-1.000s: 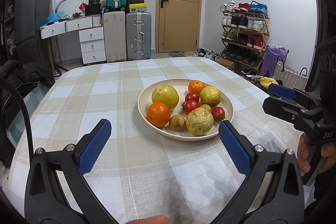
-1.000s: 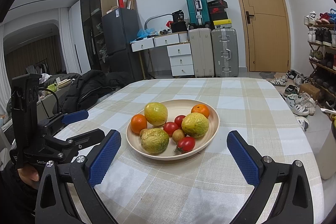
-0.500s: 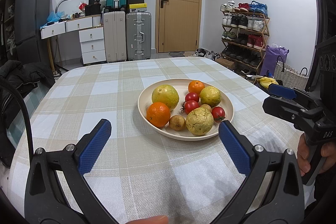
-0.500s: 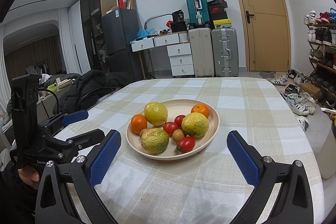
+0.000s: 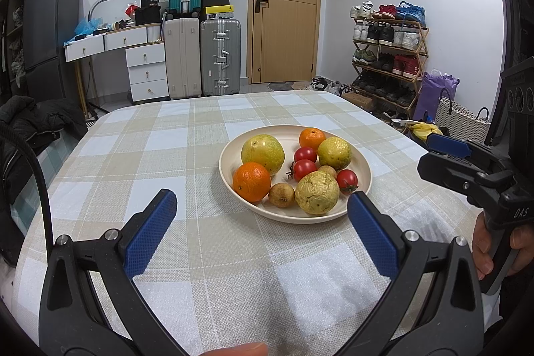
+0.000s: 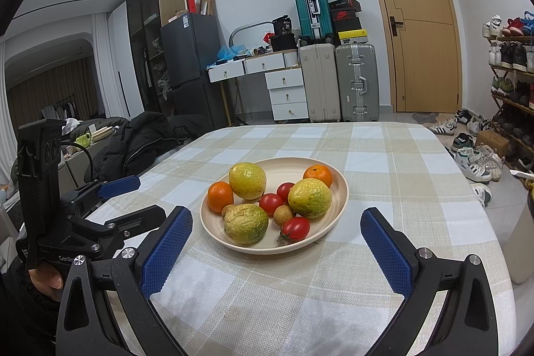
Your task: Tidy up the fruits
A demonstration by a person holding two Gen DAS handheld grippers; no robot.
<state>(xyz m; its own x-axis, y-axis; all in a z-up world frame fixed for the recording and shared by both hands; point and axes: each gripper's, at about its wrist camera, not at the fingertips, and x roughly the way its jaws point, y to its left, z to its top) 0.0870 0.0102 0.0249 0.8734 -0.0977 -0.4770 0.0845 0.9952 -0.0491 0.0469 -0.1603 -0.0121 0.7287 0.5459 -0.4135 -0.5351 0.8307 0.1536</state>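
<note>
A cream plate (image 5: 362, 162) (image 6: 342, 192) sits on the checked tablecloth and holds three yellow-green fruits, two oranges, three red tomatoes and two small brown fruits. The nearest orange (image 5: 251, 181) is at the plate's front left in the left wrist view. My left gripper (image 5: 262, 207) is open and empty, just short of the plate. My right gripper (image 6: 276, 227) is open and empty, also just in front of the plate. The left gripper also shows at the left in the right wrist view (image 6: 123, 199), and the right gripper at the right in the left wrist view (image 5: 447, 155).
The checked tablecloth (image 5: 160, 155) covers the table. A dark jacket (image 6: 147, 135) lies past the table's left edge. Suitcases (image 5: 203, 55), a white drawer unit (image 5: 147, 72), a door and a shoe rack (image 5: 387, 55) stand behind the table.
</note>
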